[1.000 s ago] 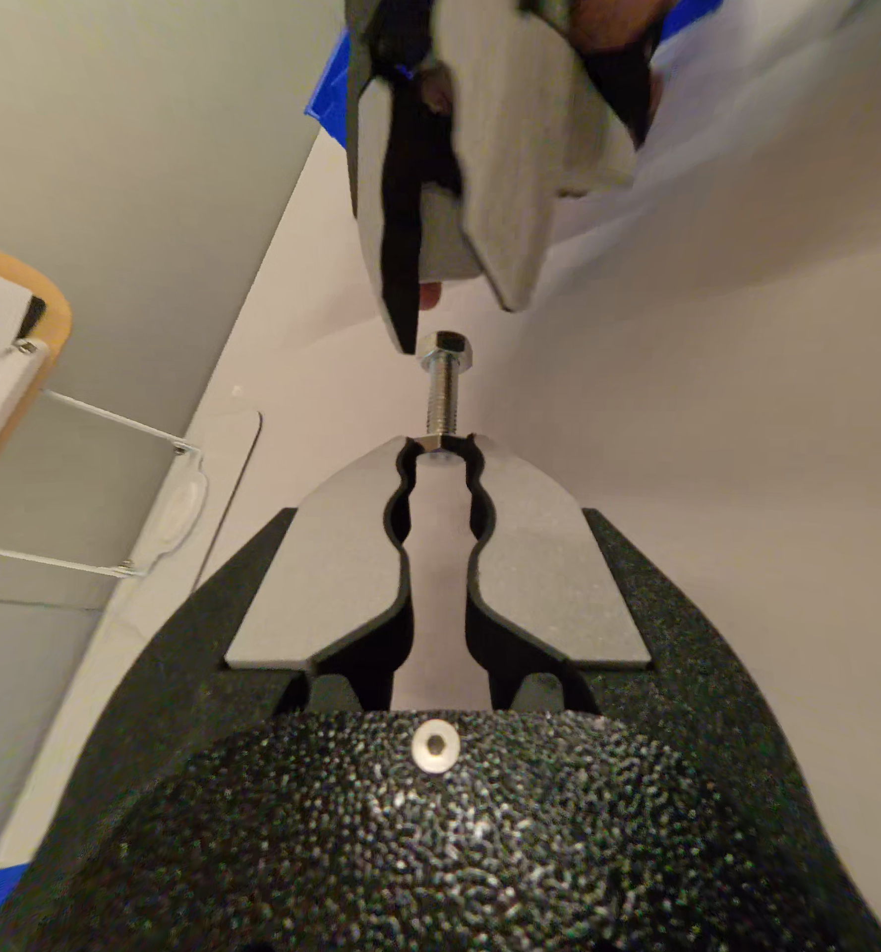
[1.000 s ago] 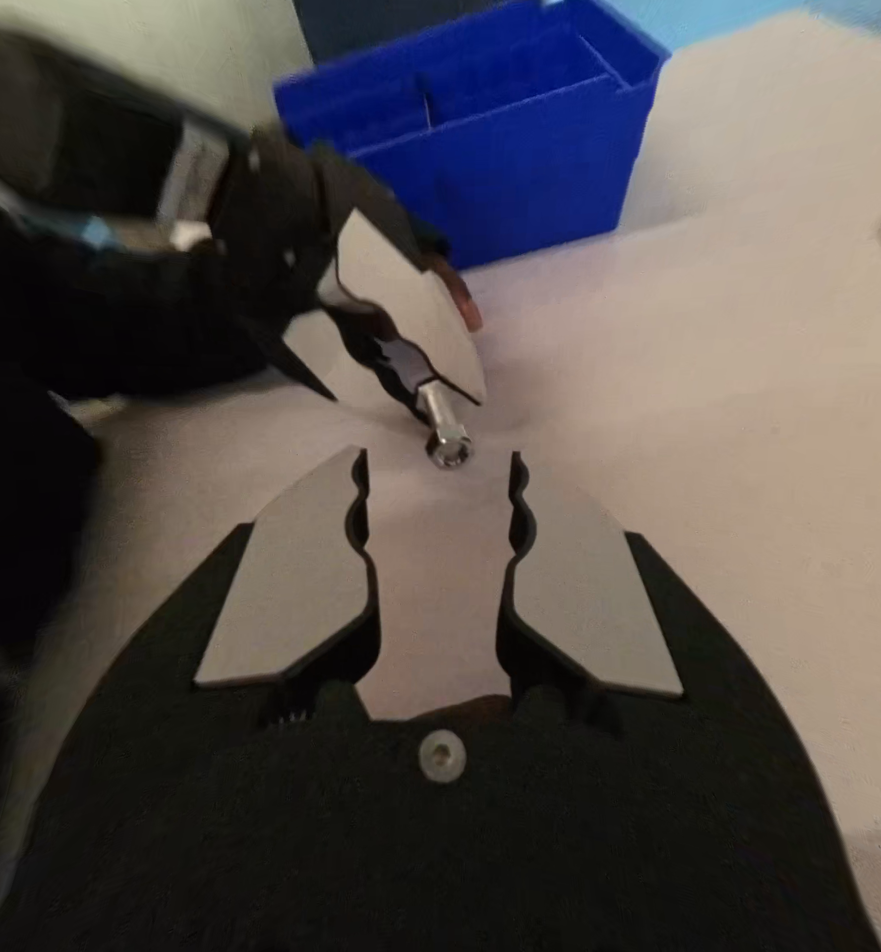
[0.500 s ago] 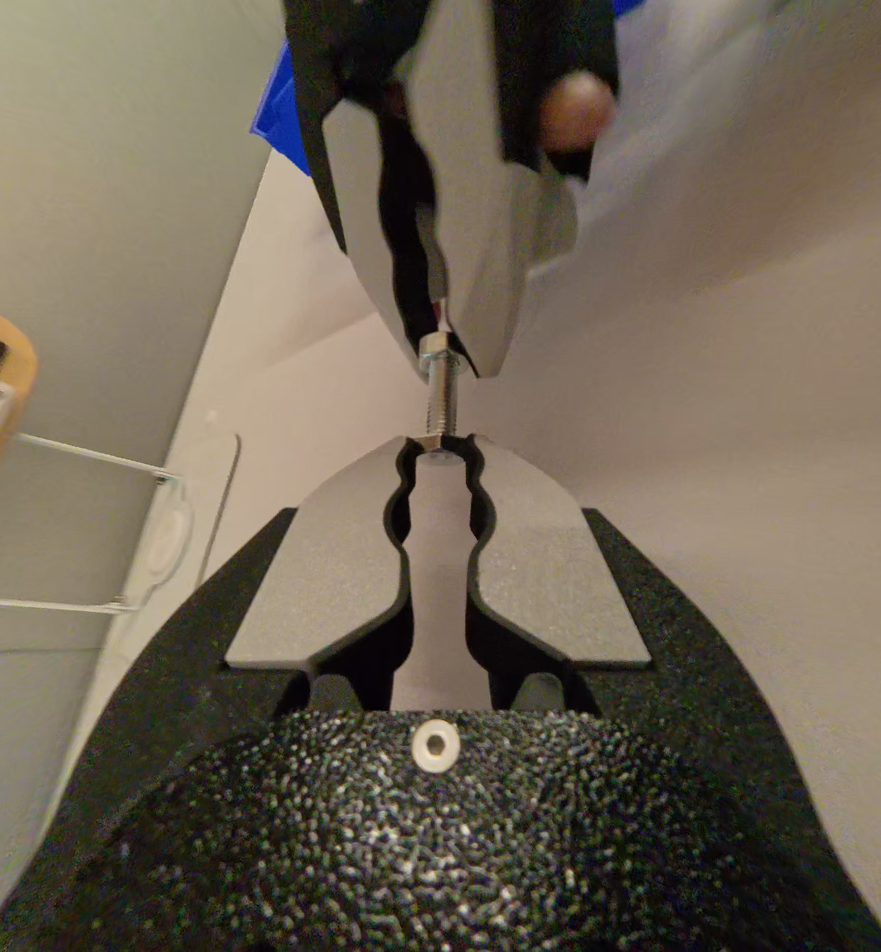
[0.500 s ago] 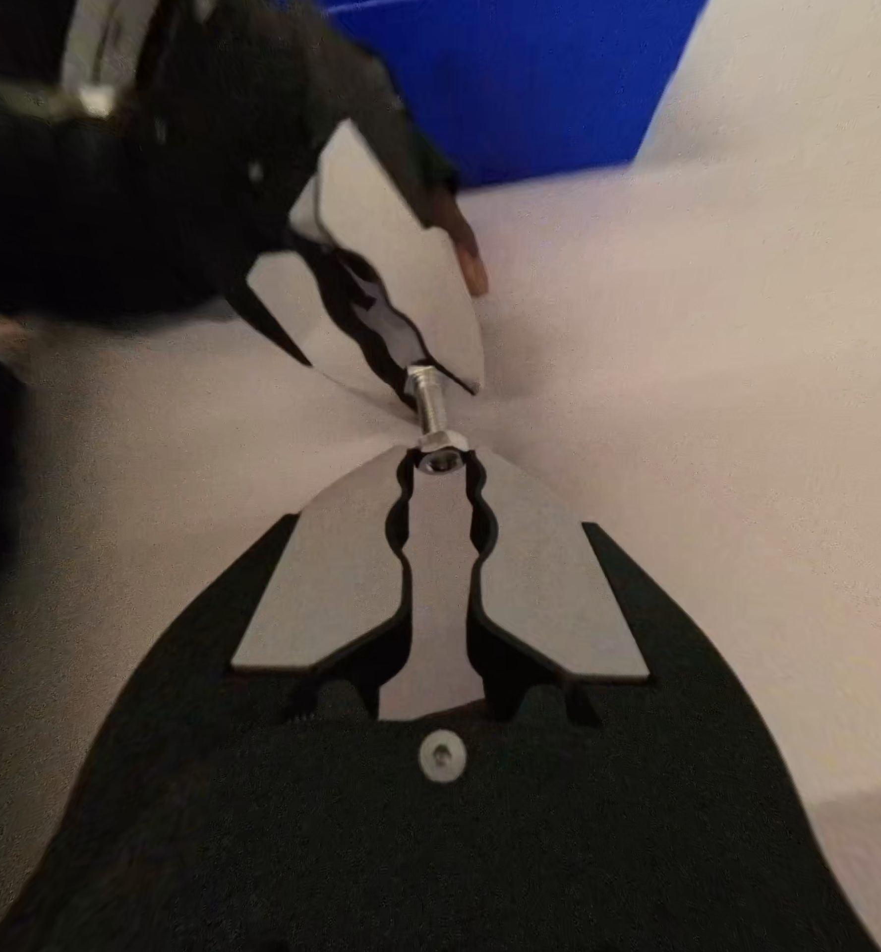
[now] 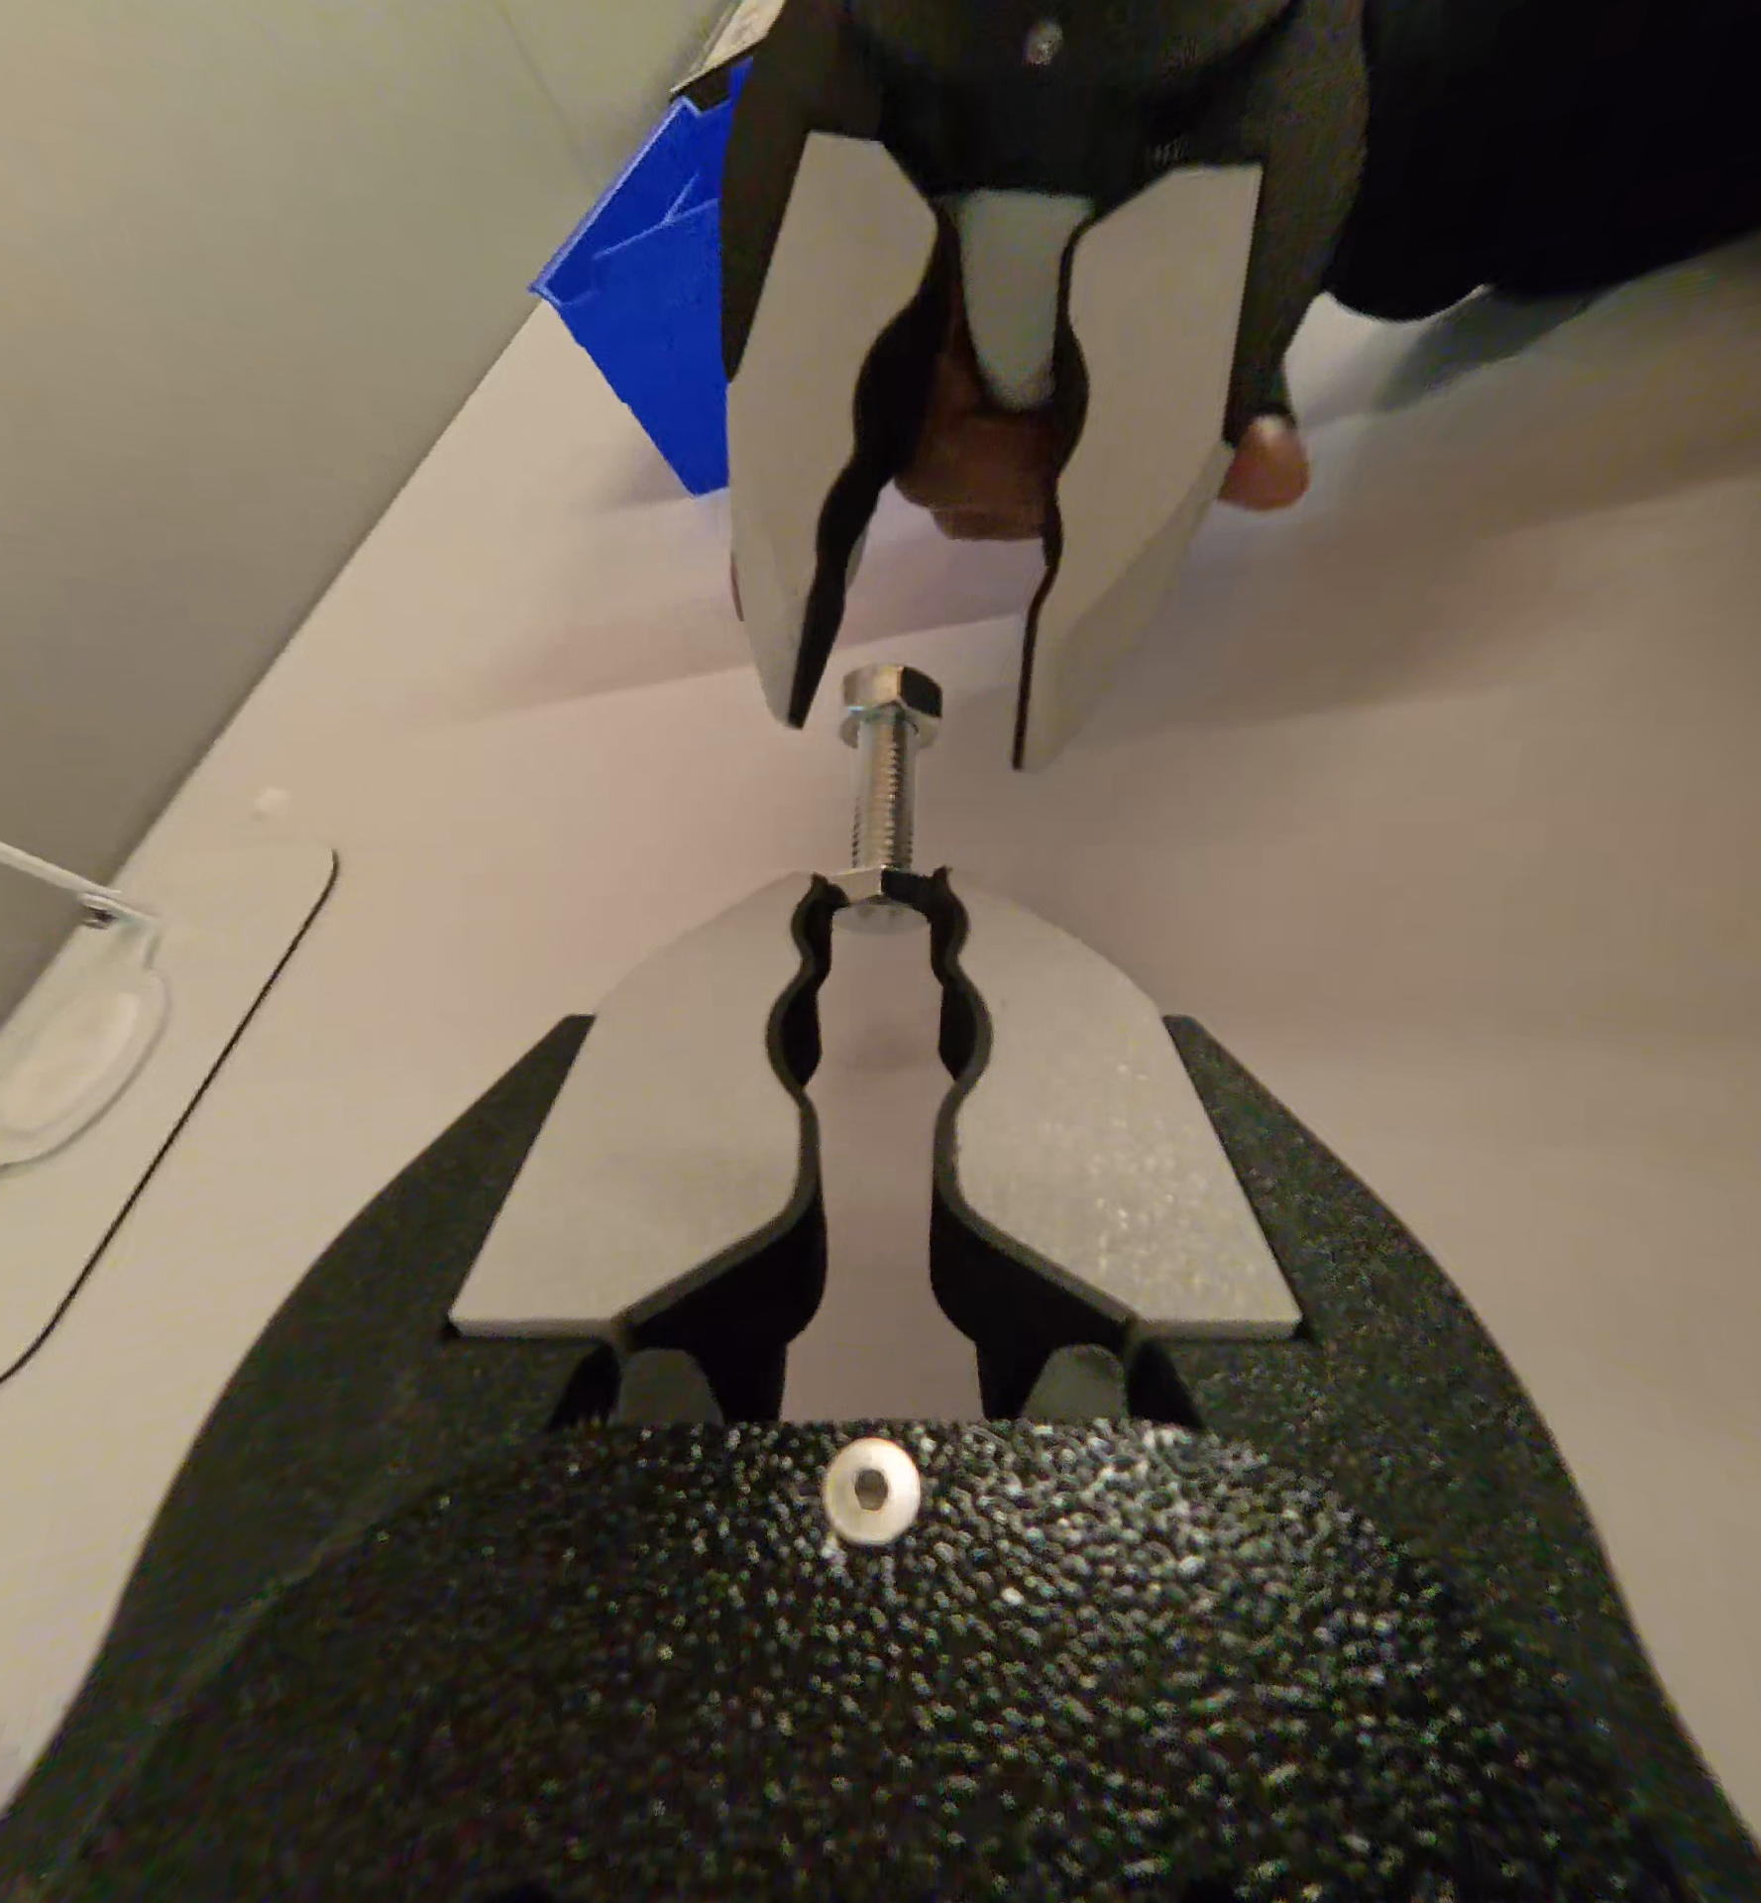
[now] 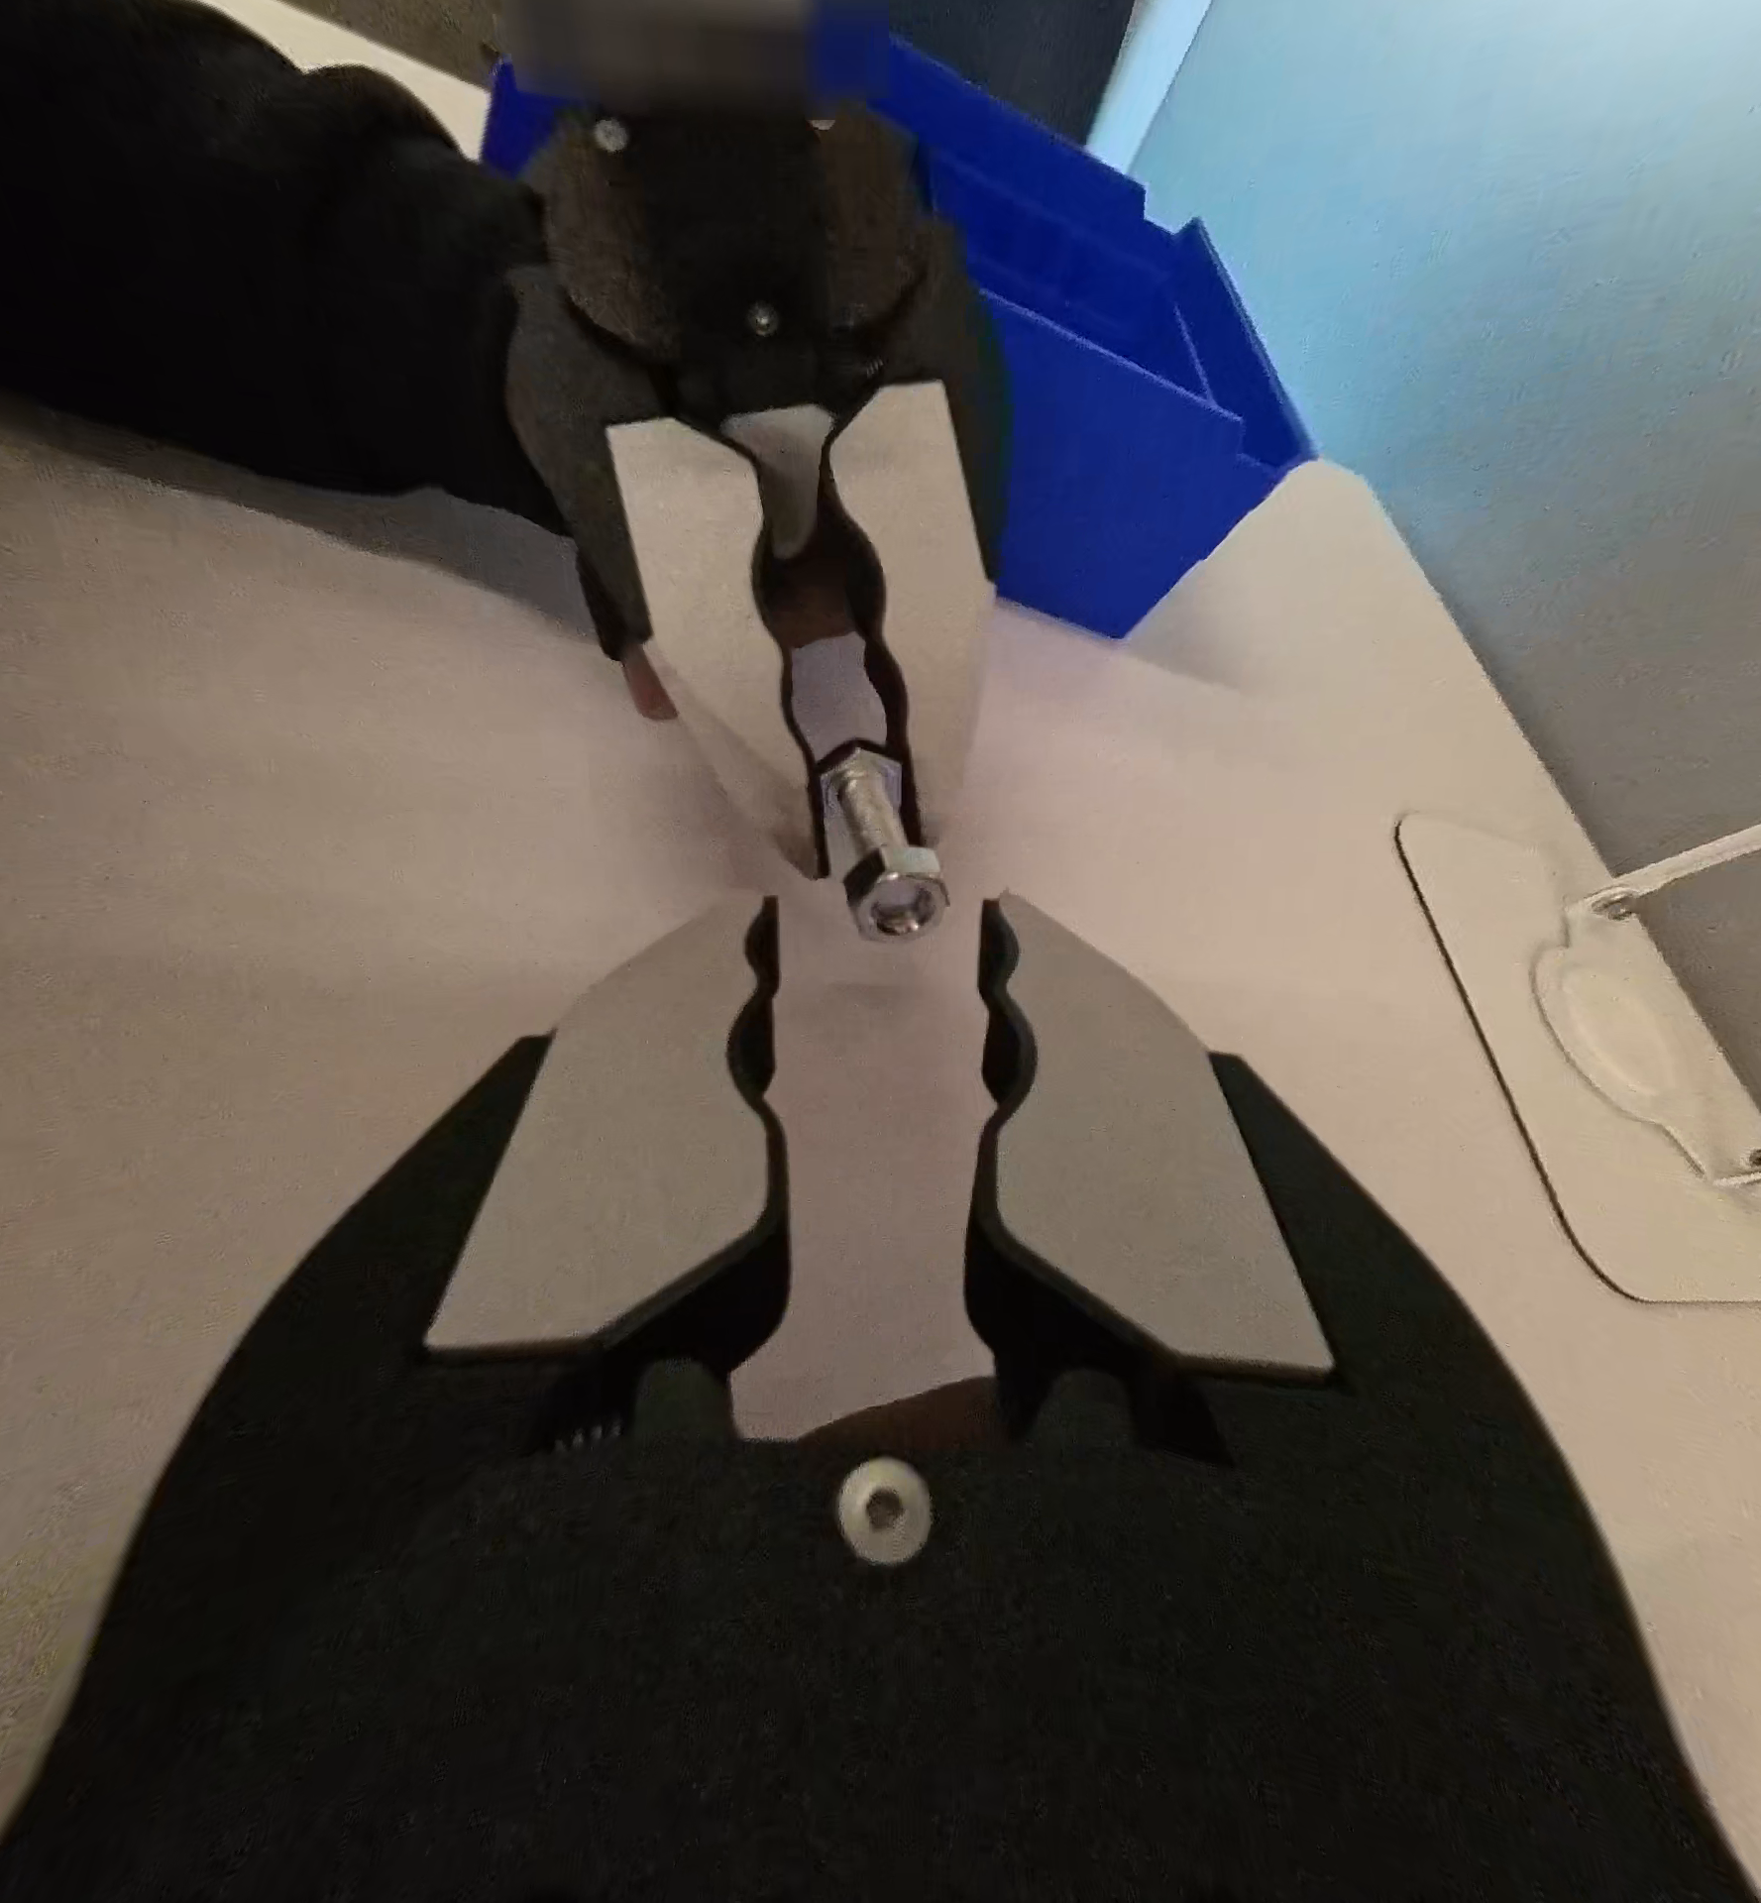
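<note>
My left gripper (image 5: 881, 886) is shut on the hex head of a silver bolt (image 5: 884, 798) and holds it above the white table (image 5: 1370, 824). The bolt points away from the left gripper, with a hex nut (image 5: 891, 700) on its far end. My right gripper (image 6: 881, 911) is open, and its fingertips (image 6: 768, 927) stand on either side of the nut (image 6: 896, 901) with a gap on each side. In the left wrist view the right gripper (image 5: 907, 736) faces me from above. In the right wrist view the left gripper (image 6: 860, 814) grips the bolt head (image 6: 850, 788).
A blue divided bin (image 6: 1092, 412) stands at the back of the table by the wall and also shows in the left wrist view (image 5: 660, 309). A clear plastic stand base (image 6: 1617, 1081) lies on the table to the side, also seen in the left wrist view (image 5: 83, 1030). A person's dark sleeves show behind both grippers.
The right gripper closed on the nut half a second ago, has since opened off it and rolled from edge-on to flat. The left gripper kept its hold on the bolt head.
</note>
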A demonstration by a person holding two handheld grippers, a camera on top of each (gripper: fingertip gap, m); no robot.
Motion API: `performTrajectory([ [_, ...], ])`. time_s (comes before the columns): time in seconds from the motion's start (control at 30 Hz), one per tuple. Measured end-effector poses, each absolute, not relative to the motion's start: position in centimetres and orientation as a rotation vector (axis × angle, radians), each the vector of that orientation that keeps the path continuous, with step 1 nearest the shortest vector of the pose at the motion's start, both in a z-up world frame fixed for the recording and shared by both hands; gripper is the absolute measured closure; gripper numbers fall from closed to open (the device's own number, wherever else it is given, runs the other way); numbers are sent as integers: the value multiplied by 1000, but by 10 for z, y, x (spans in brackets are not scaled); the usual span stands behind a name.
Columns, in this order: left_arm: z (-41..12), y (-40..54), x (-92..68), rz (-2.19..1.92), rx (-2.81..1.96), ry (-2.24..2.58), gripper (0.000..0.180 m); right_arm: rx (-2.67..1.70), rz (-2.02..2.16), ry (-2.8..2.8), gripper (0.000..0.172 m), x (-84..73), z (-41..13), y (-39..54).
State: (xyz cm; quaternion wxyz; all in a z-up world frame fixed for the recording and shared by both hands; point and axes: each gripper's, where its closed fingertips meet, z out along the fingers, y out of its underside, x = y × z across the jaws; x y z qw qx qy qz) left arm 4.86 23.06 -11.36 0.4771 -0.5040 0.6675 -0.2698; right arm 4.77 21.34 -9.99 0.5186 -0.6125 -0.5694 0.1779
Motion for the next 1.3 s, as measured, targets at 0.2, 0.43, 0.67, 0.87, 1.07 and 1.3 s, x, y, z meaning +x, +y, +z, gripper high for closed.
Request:
performTrajectory([
  [0.2, -120, 229, 49, -603, -1205, 1681, 163, -1625, 533, -1325, 153, 46, -108, 213],
  [0.43, -123, 230, 50, -381, -1086, 1738, 162, -2062, 1369, -830, 148, 45, -110, 208],
  [0.67, -115, 228, 48, -698, -1265, 1640, 162, -1627, 551, -1292, 120, 54, -102, 219],
  [0.87, -113, 219, 50, -874, -1311, 1624, 163, -1388, 336, -1380, 152, 45, -94, 212],
  [1.07, -118, 227, 49, -510, -1150, 1706, 163, -1816, 559, -1268, 153, 51, -122, 216],
  [1.3, -118, 225, 52, -422, -1064, 1721, 163, -2006, 1237, -897, 143, 53, -109, 213],
])
